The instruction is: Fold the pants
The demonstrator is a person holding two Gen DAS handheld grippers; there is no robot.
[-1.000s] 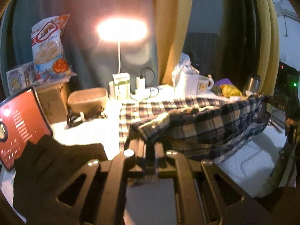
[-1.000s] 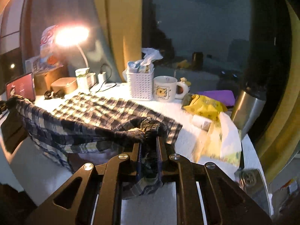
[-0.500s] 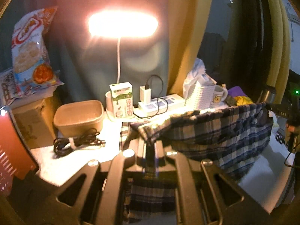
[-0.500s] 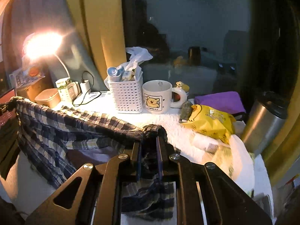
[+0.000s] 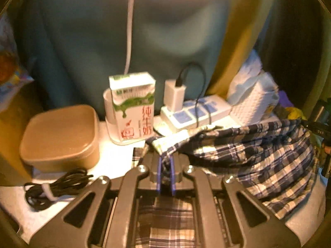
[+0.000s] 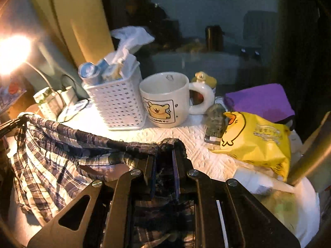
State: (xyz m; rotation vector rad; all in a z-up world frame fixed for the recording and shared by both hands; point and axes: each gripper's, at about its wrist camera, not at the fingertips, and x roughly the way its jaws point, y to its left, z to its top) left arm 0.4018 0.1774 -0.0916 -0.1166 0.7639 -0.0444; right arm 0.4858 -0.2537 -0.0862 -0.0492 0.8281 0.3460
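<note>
The left gripper (image 5: 165,175) and the right gripper (image 6: 164,177) are black, with triangular cut-outs, silver round screws and blue-edged finger pads (image 5: 158,175).

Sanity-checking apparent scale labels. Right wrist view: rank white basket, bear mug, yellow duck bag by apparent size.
1. yellow duck bag, largest, though it sits nearer the camera
2-3. white basket and bear mug look about alike; not ranking them
</note>
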